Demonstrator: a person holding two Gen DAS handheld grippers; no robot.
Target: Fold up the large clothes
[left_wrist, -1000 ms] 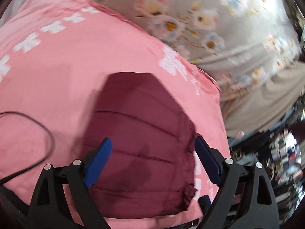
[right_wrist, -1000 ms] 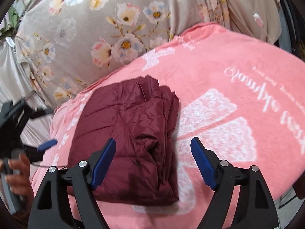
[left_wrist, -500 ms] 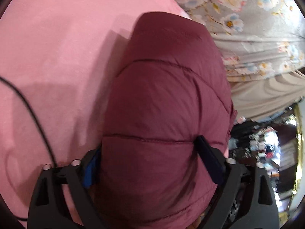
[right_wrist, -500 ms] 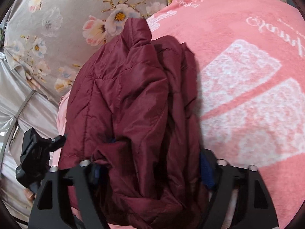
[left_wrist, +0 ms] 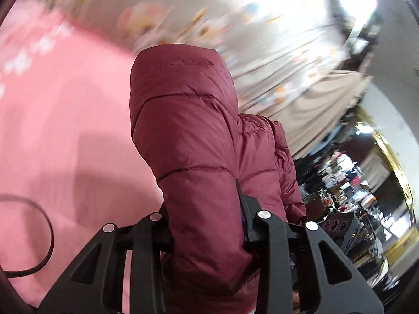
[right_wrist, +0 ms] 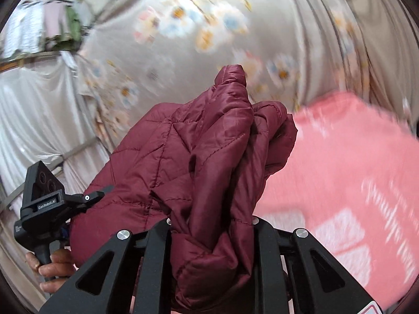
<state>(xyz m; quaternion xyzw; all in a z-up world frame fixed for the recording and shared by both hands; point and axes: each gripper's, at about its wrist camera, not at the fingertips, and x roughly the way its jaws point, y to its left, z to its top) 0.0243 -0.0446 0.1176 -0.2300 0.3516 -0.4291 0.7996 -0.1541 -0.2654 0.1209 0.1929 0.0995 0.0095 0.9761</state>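
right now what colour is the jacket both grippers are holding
Dark maroon, quilted jacket; it shows best in the right wrist view.

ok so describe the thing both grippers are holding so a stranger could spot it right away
Start at the pink blanket in front of the floral curtain. Lifted above it, pinched by the left gripper and right gripper, is the folded jacket. It alone is dark maroon, shiny and quilted with stitched seams.
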